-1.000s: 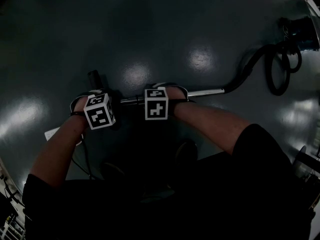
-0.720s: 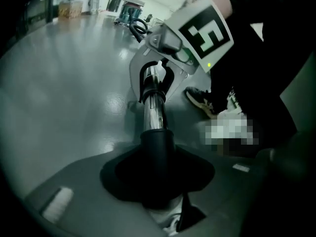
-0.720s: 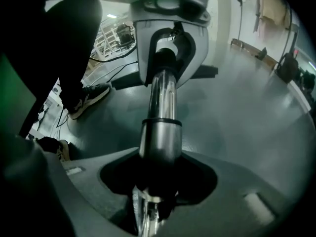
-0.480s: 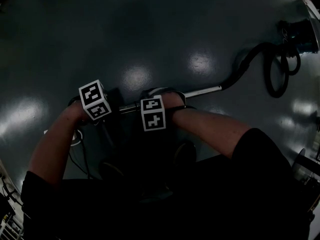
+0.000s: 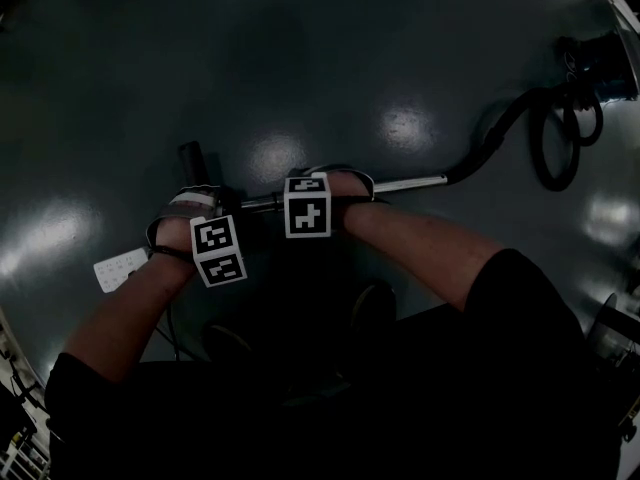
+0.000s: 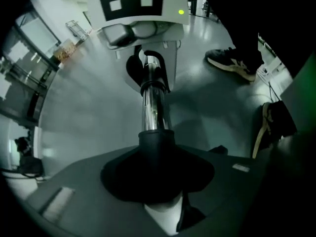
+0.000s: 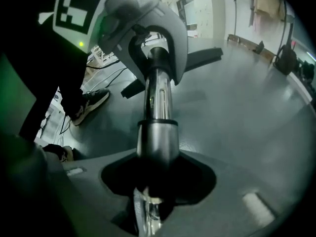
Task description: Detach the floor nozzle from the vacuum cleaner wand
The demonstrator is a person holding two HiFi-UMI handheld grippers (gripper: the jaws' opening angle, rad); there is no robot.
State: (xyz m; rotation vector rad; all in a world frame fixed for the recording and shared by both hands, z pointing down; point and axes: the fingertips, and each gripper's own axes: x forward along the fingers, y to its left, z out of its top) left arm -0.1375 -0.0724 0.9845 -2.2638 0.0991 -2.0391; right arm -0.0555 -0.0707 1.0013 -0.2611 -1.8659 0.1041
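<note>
A dark glossy floor (image 5: pixel 300 58) spreads under everything. Well beyond the right claw (image 7: pixel 158 181), a looped black hose (image 5: pixel 545 143) runs off to the dark vacuum cleaner body (image 5: pixel 603 63). From the hose, the shiny chrome metal wand (image 5: pixel 412 182) lies level. It passes through the right claw and runs straight on to the left claw (image 6: pixel 157 174). The black plastic floor nozzle (image 7: pixel 202 57) sits just beyond the left claw, still joined to the wand by its black plastic neck (image 6: pixel 156 143).

The right claw is clamped round the wand's thicker metal sleeve (image 7: pixel 158 142), and the left claw is clamped round the neck. Both have just tightened a little. A small white flat card (image 5: pixel 120 268) lies on the floor just beside the left claw.

The wand looks stiff and smooth and would likely slide in a loose hold, so the step of the sleeve gives the right claw something to bear against. The floor nozzle is probably light, hard plastic, held on by a tight push fit or a catch. The neck, close to the joint, seems the right place to hold it. The pull should go straight along the wand, perhaps with a slight twist. The hose may drag on the wand.
</note>
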